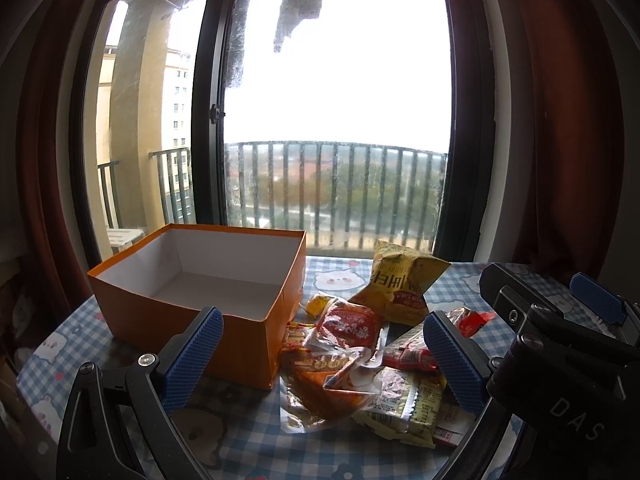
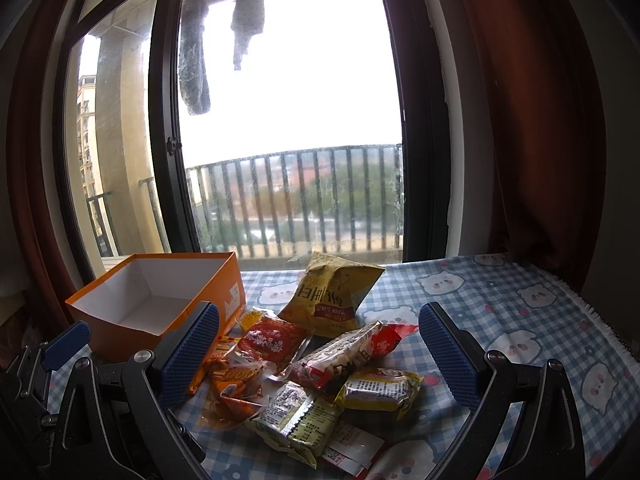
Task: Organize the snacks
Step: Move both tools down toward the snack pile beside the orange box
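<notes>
Both wrist views windowward, sharing snacks (image 1: pixel 360 352)

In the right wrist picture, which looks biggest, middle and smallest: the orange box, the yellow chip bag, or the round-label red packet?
1. orange box
2. yellow chip bag
3. red packet

The red packet lies nearer the camera yet looks smallest, so this order seems safe.

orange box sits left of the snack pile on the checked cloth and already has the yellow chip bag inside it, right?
Not quite. The orange box is empty: the left wrist view shows only its white interior. The yellow chip bag lies outside it on the checked cloth, behind the snack pile. The rest holds.
</notes>
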Available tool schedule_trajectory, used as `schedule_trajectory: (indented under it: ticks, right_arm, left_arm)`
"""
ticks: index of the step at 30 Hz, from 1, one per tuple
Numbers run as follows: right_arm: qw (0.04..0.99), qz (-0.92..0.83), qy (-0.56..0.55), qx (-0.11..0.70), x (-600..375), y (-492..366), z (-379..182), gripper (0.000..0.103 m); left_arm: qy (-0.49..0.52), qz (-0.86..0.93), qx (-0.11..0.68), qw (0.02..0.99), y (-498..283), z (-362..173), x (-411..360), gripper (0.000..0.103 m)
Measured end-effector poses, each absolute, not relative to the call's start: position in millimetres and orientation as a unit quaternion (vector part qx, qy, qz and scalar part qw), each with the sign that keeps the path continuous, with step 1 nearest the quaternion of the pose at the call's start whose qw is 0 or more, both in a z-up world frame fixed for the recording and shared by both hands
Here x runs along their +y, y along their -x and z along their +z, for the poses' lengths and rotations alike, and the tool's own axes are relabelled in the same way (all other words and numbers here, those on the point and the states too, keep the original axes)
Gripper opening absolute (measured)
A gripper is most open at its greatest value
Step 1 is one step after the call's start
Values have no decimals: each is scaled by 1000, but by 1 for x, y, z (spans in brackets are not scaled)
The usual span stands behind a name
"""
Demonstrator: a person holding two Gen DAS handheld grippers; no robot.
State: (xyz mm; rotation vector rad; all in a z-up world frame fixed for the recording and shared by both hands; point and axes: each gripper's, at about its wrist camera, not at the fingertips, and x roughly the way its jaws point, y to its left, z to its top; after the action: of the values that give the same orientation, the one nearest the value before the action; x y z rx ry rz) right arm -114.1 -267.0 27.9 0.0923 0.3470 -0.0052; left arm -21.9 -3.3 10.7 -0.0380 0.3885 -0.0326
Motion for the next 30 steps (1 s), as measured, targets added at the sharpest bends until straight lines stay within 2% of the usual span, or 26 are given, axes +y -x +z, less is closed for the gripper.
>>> schedule_trajectory:
  ticks: [16, 30]
  right_arm:
    - [977, -17, -40, 208, -271, 92, 7, 96]
    - [955, -15, -61, 291, -276, 61, -45, 92]
  left_arm:
    - [18, -16, 236, 971, -2, -16, -17, 90]
    - [8, -22, 318, 948, -29, -64, -22, 86]
